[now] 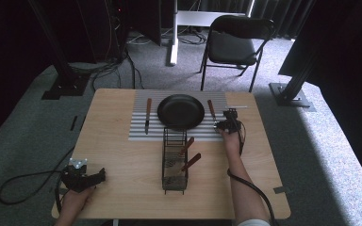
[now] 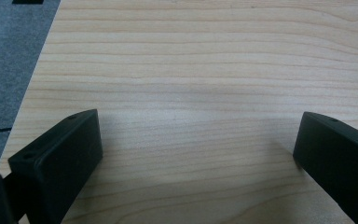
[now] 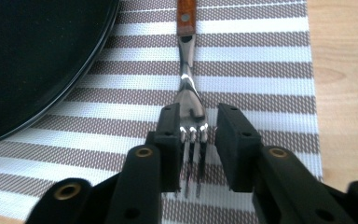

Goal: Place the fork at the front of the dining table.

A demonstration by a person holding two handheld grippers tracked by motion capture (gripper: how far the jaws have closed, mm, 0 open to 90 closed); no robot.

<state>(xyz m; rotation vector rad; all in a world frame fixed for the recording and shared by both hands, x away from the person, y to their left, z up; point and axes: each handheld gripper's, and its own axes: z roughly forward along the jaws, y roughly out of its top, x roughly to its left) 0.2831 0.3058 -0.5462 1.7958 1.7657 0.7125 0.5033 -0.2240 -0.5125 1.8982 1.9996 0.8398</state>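
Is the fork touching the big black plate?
Apart. The right gripper view shows striped placemat between the fork and the black plate's rim; the high view shows the same gap.

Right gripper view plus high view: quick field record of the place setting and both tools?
surface: wooden table with a striped placemat
plate: black plate, centred on the placemat
fork: fork lies on the placemat right of the plate, tines between the jaws
right tool: right tool at the fork's tines; a gap shows on one side, no clear grip
knife: knife left of the plate
caddy: wire caddy holds two wooden-handled utensils
left tool: left tool open over bare table
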